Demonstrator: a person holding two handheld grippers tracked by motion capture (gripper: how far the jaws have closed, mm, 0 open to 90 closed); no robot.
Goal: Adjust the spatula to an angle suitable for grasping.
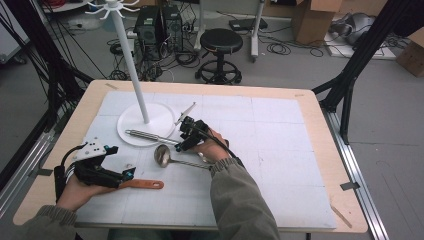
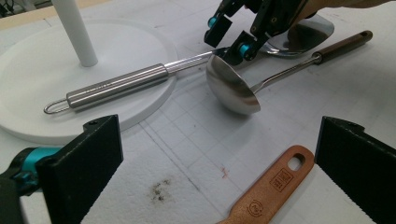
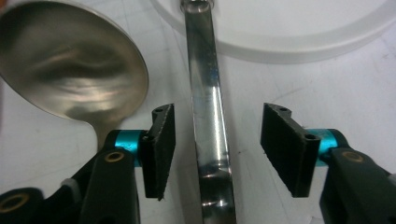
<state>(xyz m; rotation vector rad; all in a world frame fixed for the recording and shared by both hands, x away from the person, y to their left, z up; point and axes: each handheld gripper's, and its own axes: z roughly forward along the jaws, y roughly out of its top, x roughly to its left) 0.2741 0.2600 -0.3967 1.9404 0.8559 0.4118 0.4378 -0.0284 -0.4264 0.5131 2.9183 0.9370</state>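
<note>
Three utensils lie on the white gridded mat [image 1: 280, 150], listed with the tools working them.

Item: steel turner [image 2: 140, 79], thick tubular handle with a wire hang loop resting on the stand's round white base [image 2: 140, 35], flat shank running off the base edge toward the blade. In the right gripper view the shank [image 3: 210, 140] passes lengthwise between the two pads, nearer the left pad than the right, touching neither.

Item: right gripper [image 1: 186, 136], over the shank just beside the base rim. Jaws part-spread, straddling the shank, not yet pinching it.

Item: steel ladle [image 2: 231, 86], bowl just beside the right gripper's left pad, dark-tipped handle angled away.

Item: orange-handled utensil [image 2: 271, 186], lying between the left gripper's pads, apart from both.

Item: left gripper [image 1: 112, 177], low over the mat at the near left, jaws spread wide, holding nothing.

Handling note, by judgement: the step is a pinch on the turner's shank. Best to centre the shank between the pads before closing, keep the left pad off the ladle bowl, and seat the pads low so the thin, slick steel does not twist or slide out on lifting.
</note>
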